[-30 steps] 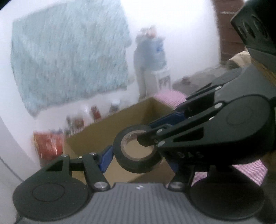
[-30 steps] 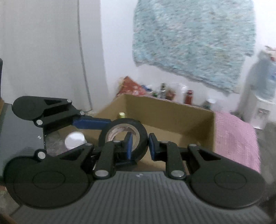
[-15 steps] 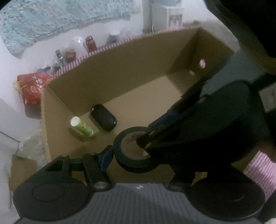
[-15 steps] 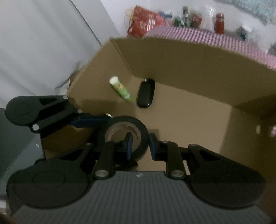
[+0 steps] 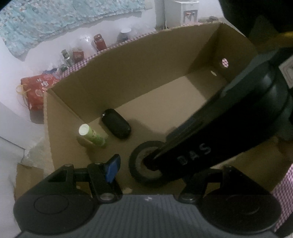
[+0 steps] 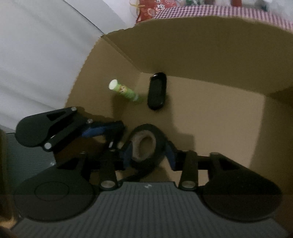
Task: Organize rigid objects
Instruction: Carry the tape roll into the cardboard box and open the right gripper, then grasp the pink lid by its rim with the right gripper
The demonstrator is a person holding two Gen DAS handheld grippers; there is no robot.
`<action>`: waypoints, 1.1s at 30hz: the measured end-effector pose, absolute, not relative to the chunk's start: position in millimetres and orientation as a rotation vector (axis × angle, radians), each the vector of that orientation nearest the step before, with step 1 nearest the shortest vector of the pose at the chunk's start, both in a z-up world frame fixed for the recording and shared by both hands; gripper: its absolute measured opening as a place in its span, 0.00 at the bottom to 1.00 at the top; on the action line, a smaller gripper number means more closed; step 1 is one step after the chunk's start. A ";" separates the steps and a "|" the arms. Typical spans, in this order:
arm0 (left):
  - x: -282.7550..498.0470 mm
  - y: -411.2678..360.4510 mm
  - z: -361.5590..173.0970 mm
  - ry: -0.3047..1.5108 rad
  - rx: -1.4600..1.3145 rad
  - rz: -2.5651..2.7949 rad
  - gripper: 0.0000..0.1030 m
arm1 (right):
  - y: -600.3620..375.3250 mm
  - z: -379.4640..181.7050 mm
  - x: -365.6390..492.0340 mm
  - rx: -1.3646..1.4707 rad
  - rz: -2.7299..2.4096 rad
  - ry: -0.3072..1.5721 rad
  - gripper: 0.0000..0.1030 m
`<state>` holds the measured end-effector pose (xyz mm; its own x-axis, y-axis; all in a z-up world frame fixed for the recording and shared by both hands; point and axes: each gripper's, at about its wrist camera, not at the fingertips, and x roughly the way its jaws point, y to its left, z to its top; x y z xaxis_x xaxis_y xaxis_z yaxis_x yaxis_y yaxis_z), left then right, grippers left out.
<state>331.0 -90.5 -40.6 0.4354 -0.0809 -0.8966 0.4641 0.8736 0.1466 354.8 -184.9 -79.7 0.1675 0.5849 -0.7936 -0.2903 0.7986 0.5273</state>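
A black tape roll hangs just over the floor of an open cardboard box, near its front wall. My right gripper points down into the box. Its jaws are opening, and the blurred roll sits loose between the blue pads. My left gripper is open, and its left pad stands a little apart from the roll. Its other finger is hidden behind the right gripper's body. A green tube and a black oval case lie at the box's left end.
The box rests on a red-checked cloth. Behind it are a red patterned bag, several jars and a white stand along a white wall. The right half of the box floor is bare.
Both grippers have tipped down from facing the wall into the box. The right jaws, shut on the roll's wall before, have spread apart. A gap has appeared between roll and left pad.
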 end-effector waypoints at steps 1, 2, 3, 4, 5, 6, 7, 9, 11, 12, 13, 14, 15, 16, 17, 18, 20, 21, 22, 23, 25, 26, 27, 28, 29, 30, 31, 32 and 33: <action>330.5 -90.6 -38.4 1.069 0.400 -0.346 0.66 | -188.2 -79.8 354.2 0.296 0.628 1.252 0.41; 330.1 -90.8 -36.4 1.065 0.395 -0.342 0.66 | -192.1 -78.2 352.9 0.316 0.626 1.235 0.41; 328.2 -89.6 -32.4 1.058 0.381 -0.341 0.66 | -195.6 -76.0 352.3 0.331 0.625 1.217 0.41; 325.6 -88.6 -28.3 1.048 0.368 -0.343 0.66 | -200.8 -72.2 350.7 0.351 0.625 1.195 0.41; 322.5 -88.8 -24.4 1.038 0.357 -0.345 0.67 | -205.9 -68.0 348.3 0.376 0.627 1.174 0.41; 317.3 -88.1 -17.9 1.023 0.343 -0.348 0.68 | -211.5 -63.1 345.9 0.404 0.631 1.150 0.41; 312.3 -87.1 -12.0 1.007 0.331 -0.353 0.71 | -216.8 -57.8 342.6 0.426 0.637 1.128 0.41; 298.9 -84.8 2.1 0.967 0.306 -0.363 0.74 | -231.3 -43.5 331.2 0.468 0.645 1.074 0.41; 282.1 -82.4 17.3 0.925 0.279 -0.373 0.77 | -247.3 -25.0 314.9 0.495 0.648 1.023 0.41; 272.9 -80.4 25.6 0.901 0.263 -0.381 0.78 | -255.1 -17.3 305.4 0.506 0.651 0.994 0.41; 263.4 -78.7 32.6 0.881 0.249 -0.386 0.79 | -262.1 -11.0 295.9 0.516 0.651 0.967 0.41; 251.5 -77.0 41.1 0.859 0.232 -0.393 0.79 | -270.6 -3.9 283.9 0.530 0.652 0.936 0.41; 238.5 -74.3 49.6 0.834 0.213 -0.402 0.79 | -276.9 1.0 274.5 0.540 0.655 0.914 0.41; 225.4 -73.1 55.8 0.811 0.198 -0.410 0.79 | -285.0 7.6 260.0 0.554 0.656 0.883 0.41; 209.9 -70.2 63.5 0.783 0.180 -0.421 0.81 | -291.9 12.8 245.7 0.562 0.655 0.859 0.41; 196.1 -67.6 69.1 0.762 0.170 -0.431 0.82 | -299.2 17.6 229.6 0.567 0.649 0.836 0.41; 171.3 -63.3 74.5 0.724 0.145 -0.446 0.91 | -311.1 25.9 198.7 0.568 0.641 0.790 0.41; 159.9 -62.3 74.2 0.709 0.137 -0.452 0.92 | -316.8 27.9 180.8 0.572 0.637 0.765 0.41; 147.7 -61.5 72.2 0.701 0.129 -0.455 0.92 | -322.5 29.2 163.9 0.579 0.633 0.745 0.41; 139.6 -60.5 67.1 0.700 0.127 -0.456 0.92 | -326.3 28.1 148.7 0.585 0.632 0.728 0.42; 120.9 -62.0 52.1 0.704 0.124 -0.440 0.92 | -328.0 16.9 121.7 0.595 0.620 0.704 0.43; 117.1 -61.4 41.8 0.710 0.125 -0.431 0.92 | -328.7 10.8 108.7 0.597 0.607 0.700 0.43; 113.0 -61.3 33.3 0.717 0.124 -0.424 0.92 | -326.1 0.8 98.7 0.595 0.593 0.702 0.44; 108.9 -62.0 21.6 0.730 0.117 -0.419 0.92 | -320.5 -12.5 93.2 0.594 0.583 0.708 0.45; 105.5 -61.6 12.2 0.743 0.109 -0.415 0.92 | -316.2 -24.6 85.5 0.597 0.574 0.719 0.46; 102.9 -62.7 -0.4 0.760 0.100 -0.415 0.92 | -311.5 -37.2 79.5 0.606 0.567 0.736 0.47; 101.2 -64.1 -13.3 0.782 0.092 -0.413 0.92 | -305.0 -48.8 74.9 0.610 0.562 0.756 0.47; 101.0 -65.0 -22.9 0.801 0.089 -0.407 0.92 | -297.9 -61.2 71.3 0.610 0.553 0.781 0.47; 100.3 -67.5 -35.3 0.824 0.092 -0.396 0.92 | -290.5 -73.0 70.0 0.607 0.541 0.810 0.47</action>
<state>100.3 -67.5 -35.3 0.6110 -0.3073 -0.7296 0.3776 0.9231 -0.0726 70.0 -290.5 -73.0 0.5750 0.6501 -0.4967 -0.2100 0.7040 0.6784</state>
